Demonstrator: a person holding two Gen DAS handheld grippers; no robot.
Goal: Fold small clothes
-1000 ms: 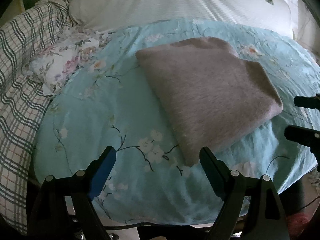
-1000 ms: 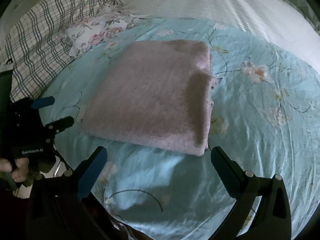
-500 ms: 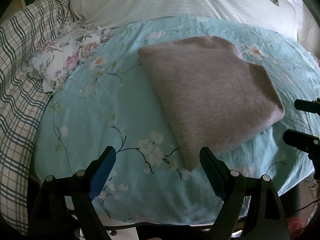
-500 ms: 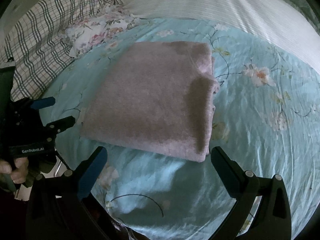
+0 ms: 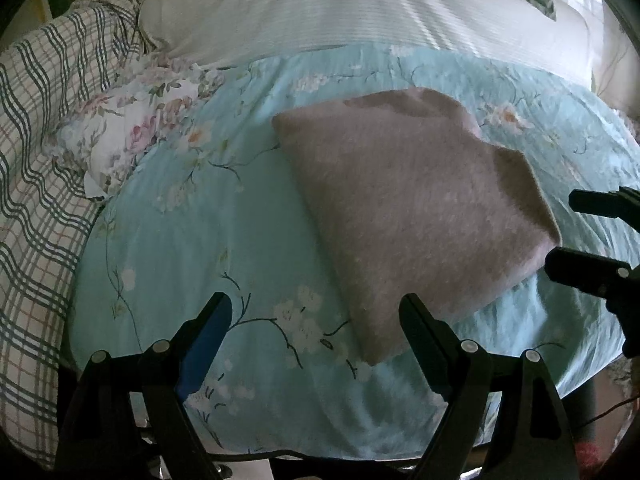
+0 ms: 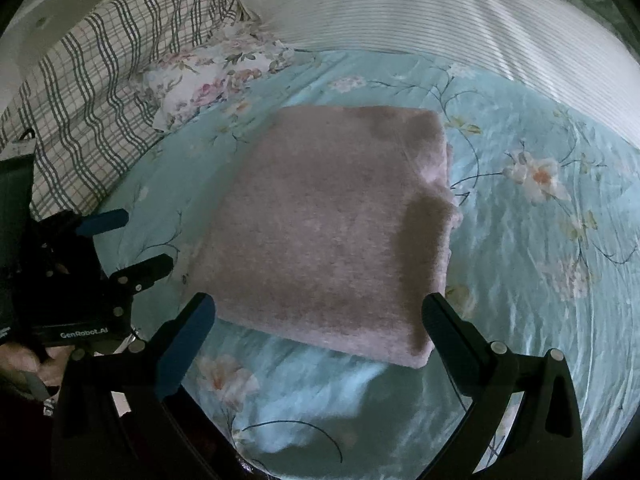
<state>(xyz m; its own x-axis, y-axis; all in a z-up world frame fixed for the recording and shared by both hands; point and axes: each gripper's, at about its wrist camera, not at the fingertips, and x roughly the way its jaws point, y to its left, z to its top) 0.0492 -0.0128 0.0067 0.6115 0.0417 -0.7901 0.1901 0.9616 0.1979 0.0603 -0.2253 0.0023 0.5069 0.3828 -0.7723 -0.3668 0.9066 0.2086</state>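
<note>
Folded garment [image 5: 404,216] lying flat on blue sheet [image 5: 192,248]; both claws empty.
Left gripper [image 5: 316,320] hovering at the garment's near corner, jaws standing apart; right gripper [image 6: 318,316] hovering at its near edge, jaws likewise apart, neither touching it. Floral cloth [image 5: 132,132] and plaid blanket [image 5: 44,128] lying well left of the garment, striped pillow [image 5: 320,4] beyond it.

Both grippers drawn back slightly
Folded pink garment [image 5: 404,216] now sits a bit lower in both wrist views; right gripper [image 6: 318,316] fingers now frame its near edge, left gripper [image 5: 316,314] barely shifted.
</note>
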